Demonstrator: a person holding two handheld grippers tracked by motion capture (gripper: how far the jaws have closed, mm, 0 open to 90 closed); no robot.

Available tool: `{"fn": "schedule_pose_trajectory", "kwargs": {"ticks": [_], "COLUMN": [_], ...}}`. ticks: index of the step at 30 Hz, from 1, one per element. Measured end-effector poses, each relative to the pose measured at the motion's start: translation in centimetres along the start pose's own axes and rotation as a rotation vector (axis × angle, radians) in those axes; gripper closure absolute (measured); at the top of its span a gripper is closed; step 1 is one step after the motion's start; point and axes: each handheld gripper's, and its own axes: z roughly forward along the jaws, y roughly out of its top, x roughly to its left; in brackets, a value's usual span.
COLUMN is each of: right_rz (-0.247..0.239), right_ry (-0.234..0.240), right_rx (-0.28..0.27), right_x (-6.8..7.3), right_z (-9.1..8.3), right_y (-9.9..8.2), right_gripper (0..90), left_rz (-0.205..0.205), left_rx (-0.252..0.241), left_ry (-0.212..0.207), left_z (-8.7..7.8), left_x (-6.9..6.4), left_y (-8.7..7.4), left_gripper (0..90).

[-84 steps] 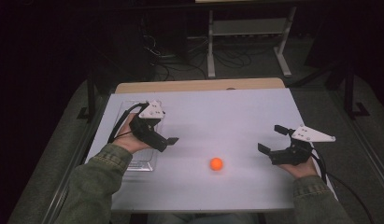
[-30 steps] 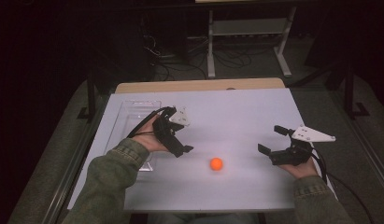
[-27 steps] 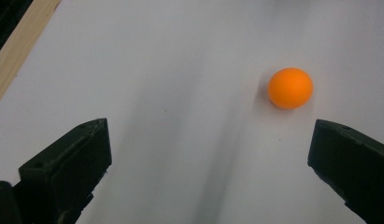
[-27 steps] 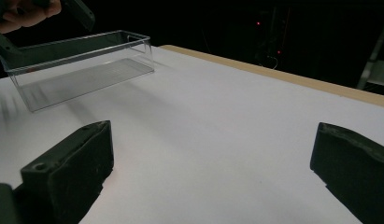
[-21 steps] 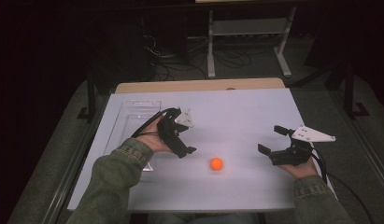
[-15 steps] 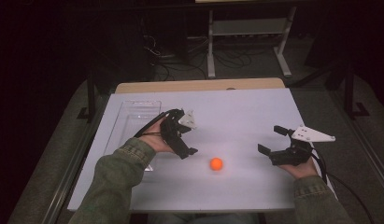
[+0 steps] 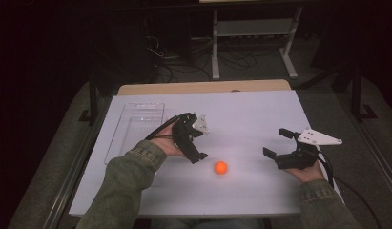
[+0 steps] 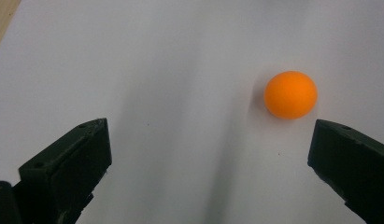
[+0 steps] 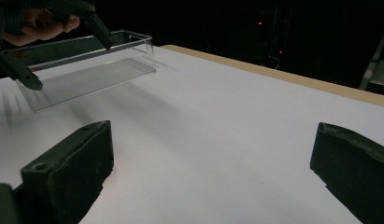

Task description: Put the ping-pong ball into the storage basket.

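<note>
Left tongs [image 7: 199, 143] now nearer the orange ball [image 7: 221, 167], jaws apart.

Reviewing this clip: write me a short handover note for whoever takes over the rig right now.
Left gripper: open, empty, just left of the ball; in its own view the ball lies ahead, close to one jaw, not yet between them.
Right gripper: open, empty, off to the ball's right above the table.
Tray: clear, empty, at the table's left side.
Done: nothing gripped or moved yet.
Left: probably line up the left gripper on the ball, close on it, and perhaps carry it to the tray.
</note>
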Motion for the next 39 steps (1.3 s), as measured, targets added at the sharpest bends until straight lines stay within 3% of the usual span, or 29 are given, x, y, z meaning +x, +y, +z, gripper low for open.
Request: {"fn": "schedule_pose_trajectory", "kwargs": {"ticks": [15,39], "right_rz": [-0.003,-0.006], "right_ry": [0.008,0.015], "right_rx": [0.006,0.011], "right_x": [0.0,0.1], "right_z": [0.1,0.1], "right_y": [0.0,0.0], "right_gripper": [0.0,0.0], "left_rz": [0.043,0.084], "left_rx": [0.049,0.077], "left_ry": [-0.027,-0.053], "left_z": [1.9,4.0], "left_x": [-0.7,-1.4], "left_y": [1.1,2.2], "left_gripper": [0.0,0.0]}}
